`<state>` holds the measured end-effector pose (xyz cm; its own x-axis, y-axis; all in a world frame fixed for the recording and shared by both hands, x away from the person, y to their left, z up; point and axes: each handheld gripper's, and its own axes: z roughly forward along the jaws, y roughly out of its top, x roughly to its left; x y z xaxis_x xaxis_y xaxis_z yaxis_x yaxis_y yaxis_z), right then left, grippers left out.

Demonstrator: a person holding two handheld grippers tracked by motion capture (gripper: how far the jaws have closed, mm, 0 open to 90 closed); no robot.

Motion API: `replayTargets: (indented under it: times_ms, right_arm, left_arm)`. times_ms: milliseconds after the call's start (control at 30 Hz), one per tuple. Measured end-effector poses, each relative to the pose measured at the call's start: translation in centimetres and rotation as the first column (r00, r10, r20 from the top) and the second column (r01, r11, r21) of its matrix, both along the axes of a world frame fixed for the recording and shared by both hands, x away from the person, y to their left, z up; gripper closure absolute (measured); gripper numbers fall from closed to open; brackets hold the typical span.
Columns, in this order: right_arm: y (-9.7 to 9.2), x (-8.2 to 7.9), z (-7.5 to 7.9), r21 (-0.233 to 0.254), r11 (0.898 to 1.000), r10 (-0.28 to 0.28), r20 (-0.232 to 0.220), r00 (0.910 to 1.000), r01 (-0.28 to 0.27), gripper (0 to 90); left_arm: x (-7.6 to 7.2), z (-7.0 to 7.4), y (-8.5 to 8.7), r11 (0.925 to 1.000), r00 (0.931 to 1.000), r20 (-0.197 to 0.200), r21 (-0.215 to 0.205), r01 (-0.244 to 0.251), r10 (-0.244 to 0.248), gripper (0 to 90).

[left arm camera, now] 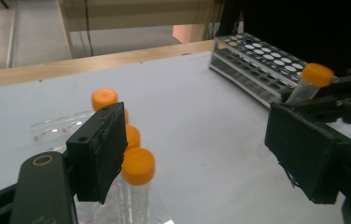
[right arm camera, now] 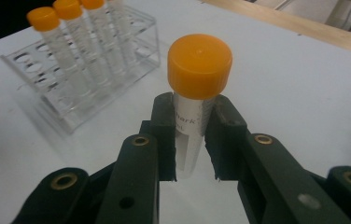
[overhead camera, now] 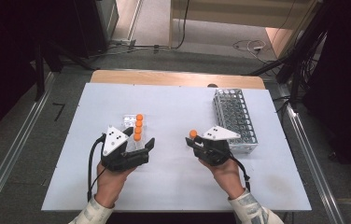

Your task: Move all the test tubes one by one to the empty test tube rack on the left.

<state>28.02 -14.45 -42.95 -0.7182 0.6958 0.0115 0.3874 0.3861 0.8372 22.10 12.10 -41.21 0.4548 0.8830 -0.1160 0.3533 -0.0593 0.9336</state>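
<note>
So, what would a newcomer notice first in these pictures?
First, the orange-capped tube clamped upright in the right gripper, right of the table's middle. Next, the row of orange-capped tubes in a clear rack just ahead of the open left gripper. The metal tube rack stands at the far right.

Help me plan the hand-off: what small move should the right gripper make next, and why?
Probably carry the orange-capped tube toward the metal rack. The right gripper is shut on the tube below its cap, upright, while the rack's holes look free beside it. The left gripper stands open by the clear rack.
</note>
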Motion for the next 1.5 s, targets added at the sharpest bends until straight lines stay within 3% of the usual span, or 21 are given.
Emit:
replayTargets:
  times_ms: [200, 333, 500, 633, 767, 1000, 1267, 1500]
  right_arm:
    - [1.9, -1.0, -0.9, -0.005, 0.998, 0.068, -0.02, 0.9975, -0.068, 72.0]
    - [3.0, -1.7, -1.2, -0.01, 0.994, 0.108, -0.026, 0.9938, -0.109, 72.0]
    - [4.1, -2.6, -1.4, -0.008, 0.989, 0.149, -0.034, 0.9883, -0.149, 72.0]
    - [4.8, -3.0, -1.5, -0.012, 0.986, 0.168, -0.032, 0.9853, -0.168, 72.0]
    - [4.9, -3.2, -1.5, -0.015, 0.984, 0.175, -0.03, 0.9841, -0.176, 72.1]
    - [4.9, -3.2, -1.5, -0.012, 0.985, 0.173, -0.03, 0.9845, -0.174, 72.0]
    - [4.9, -3.2, -1.5, -0.006, 0.985, 0.174, -0.044, 0.9837, -0.175, 70.9]
    - [4.4, -2.8, -1.4, 0.013, 0.984, 0.176, -0.079, 0.9813, -0.175, 34.7]
  left_arm:
    - [-0.5, -0.2, -1.5, 0.9946, 0.9946, -0.009, -0.002, 0.103, -0.103, 24.5]
    - [-0.7, -0.5, -2.5, 0.9841, 0.9839, -0.022, 0.004, 0.178, -0.177, 30.5]
    - [-0.8, -0.8, -3.2, 0.9734, 0.9732, -0.029, 0.01, 0.229, -0.228, 43.0]
    - [-0.8, -1.1, -3.6, 0.9686, 0.9684, -0.036, 0.021, 0.248, -0.247, 52.0]
    - [-0.8, -1.3, -3.7, 0.9687, 0.9688, -0.04, 0.033, 0.246, -0.245, 60.0]
    - [-0.7, -1.5, -3.7, 0.9705, 0.9706, -0.048, 0.04, 0.238, -0.236, 67.3]
    - [-0.7, -1.4, -3.7, 0.9709, 0.9709, -0.054, 0.042, 0.236, -0.233, 69.3]
    - [-1.0, -0.3, -2.8, 0.9753, 0.9752, -0.028, 0.018, 0.22, -0.22, 69.6]
